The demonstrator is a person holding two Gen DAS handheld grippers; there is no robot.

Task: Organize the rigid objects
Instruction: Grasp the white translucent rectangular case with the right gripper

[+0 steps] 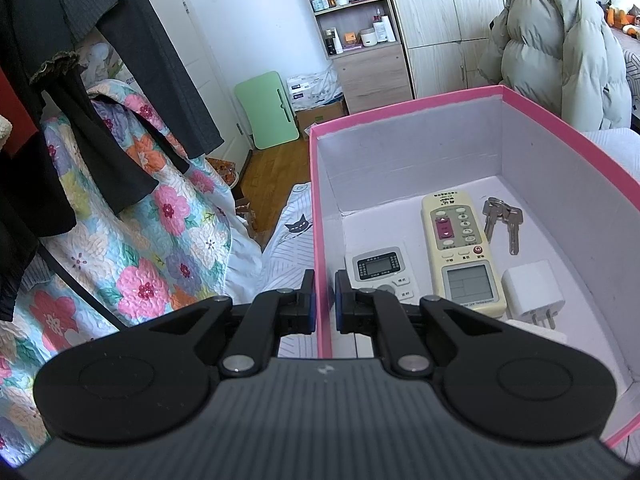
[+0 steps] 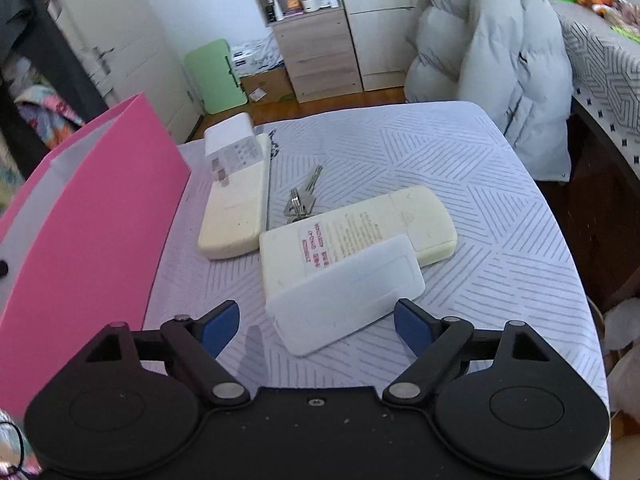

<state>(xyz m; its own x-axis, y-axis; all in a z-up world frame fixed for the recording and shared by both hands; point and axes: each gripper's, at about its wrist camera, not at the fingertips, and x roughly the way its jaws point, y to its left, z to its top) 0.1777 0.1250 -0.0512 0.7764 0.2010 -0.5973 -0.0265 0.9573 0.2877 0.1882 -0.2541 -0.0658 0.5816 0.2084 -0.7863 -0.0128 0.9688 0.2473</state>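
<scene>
My left gripper (image 1: 324, 300) is shut on the left wall of the pink box (image 1: 320, 216). Inside lie a cream remote (image 1: 460, 248), a small white remote (image 1: 380, 274), a bunch of keys (image 1: 502, 218) and a white plug adapter (image 1: 532, 294). In the right wrist view the pink box (image 2: 100, 200) stands at the left. My right gripper (image 2: 316, 326) is open, its fingers either side of the near end of a white flat case (image 2: 344, 304). That case leans on a face-down cream remote (image 2: 360, 228). Beyond lie keys (image 2: 302, 198), another cream remote (image 2: 236, 208) and a white block (image 2: 232, 136).
The table has a patterned white cloth (image 2: 480, 200). A grey puffer jacket (image 2: 500, 52) hangs at the far right edge. A floral quilt (image 1: 140, 240) and dark clothes (image 1: 100, 100) hang at the left. A shelf unit (image 1: 360, 32) and a green folding board (image 1: 268, 108) stand beyond.
</scene>
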